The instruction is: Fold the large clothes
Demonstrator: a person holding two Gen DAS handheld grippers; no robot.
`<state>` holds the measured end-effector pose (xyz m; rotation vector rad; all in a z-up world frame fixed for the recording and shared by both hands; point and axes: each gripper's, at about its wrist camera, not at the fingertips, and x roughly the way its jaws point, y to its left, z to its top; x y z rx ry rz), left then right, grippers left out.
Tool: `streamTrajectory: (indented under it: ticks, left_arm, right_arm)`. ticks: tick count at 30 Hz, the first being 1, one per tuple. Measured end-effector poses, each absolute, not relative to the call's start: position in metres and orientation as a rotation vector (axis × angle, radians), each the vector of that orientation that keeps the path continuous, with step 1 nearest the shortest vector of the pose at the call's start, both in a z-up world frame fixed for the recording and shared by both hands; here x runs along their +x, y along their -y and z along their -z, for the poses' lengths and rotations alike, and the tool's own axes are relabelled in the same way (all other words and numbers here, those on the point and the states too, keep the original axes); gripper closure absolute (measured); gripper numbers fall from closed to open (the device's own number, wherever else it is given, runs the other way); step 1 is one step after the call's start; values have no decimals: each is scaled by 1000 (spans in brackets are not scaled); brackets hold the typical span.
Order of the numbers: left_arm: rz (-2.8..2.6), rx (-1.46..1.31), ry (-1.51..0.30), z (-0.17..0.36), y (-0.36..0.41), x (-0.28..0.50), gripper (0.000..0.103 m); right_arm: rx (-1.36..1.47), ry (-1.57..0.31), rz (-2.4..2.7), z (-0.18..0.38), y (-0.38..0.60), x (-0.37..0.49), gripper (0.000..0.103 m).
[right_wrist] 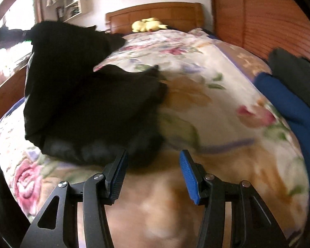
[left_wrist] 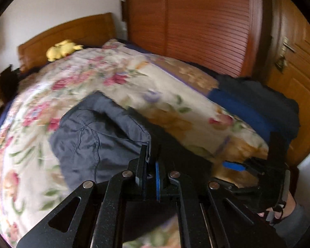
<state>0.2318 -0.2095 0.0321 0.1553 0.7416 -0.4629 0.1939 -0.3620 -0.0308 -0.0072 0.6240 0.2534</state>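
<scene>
A dark grey garment (left_wrist: 93, 136) lies bunched on the floral blanket (left_wrist: 72, 78). My left gripper (left_wrist: 150, 157) is shut on a fold of its edge, lifting it off the bed. In the right wrist view the same garment (right_wrist: 82, 95) looks black and rises toward the upper left; its lower edge is blurred just ahead of the right gripper's fingers. My right gripper (right_wrist: 153, 165) stands open over the blanket (right_wrist: 206, 113) with nothing pressed between its blue pads (right_wrist: 189, 175). One of those pads (left_wrist: 234, 166) also shows at the right of the left wrist view, with a hand (left_wrist: 287, 206) behind it.
A blue folded cloth (right_wrist: 289, 101) and a dark one (right_wrist: 293, 68) lie at the bed's right edge. A yellow plush toy (left_wrist: 62, 48) sits by the wooden headboard (left_wrist: 72, 33). Louvred wardrobe doors (left_wrist: 206, 31) and a room door (left_wrist: 295, 62) stand to the right.
</scene>
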Motion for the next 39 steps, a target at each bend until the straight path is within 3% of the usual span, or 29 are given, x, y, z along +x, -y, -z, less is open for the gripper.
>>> streamTrajectory:
  ticks: [8,14,20,24,30,34,39]
  left_arm:
    - [490,144,-814,19,239,225,97]
    - [452,152,-786,15,238,222,95]
    - [432,105,-702,-8,205,194,87]
    - [402,92,-651,-20,174,177,71]
    - [342,75,-665,-15,117,161,65]
    - [302,45,-693,2,81,158,44]
    - [257,9,-728,23,48,155,33]
  right_arm:
    - [-18,-659,-235,46,392,177,50]
    - [-23,-649,-243,33,379,179,50]
    - [-35,-603,-265,11,361,189,50]
    - [-32,-564,-268,-12,351,193,50]
    - [-37,-488,-278,-50,335,195,50]
    - [-30,-442,-303,-70,325,196,50]
    - [-43,-431,-343,-74,303,206,50]
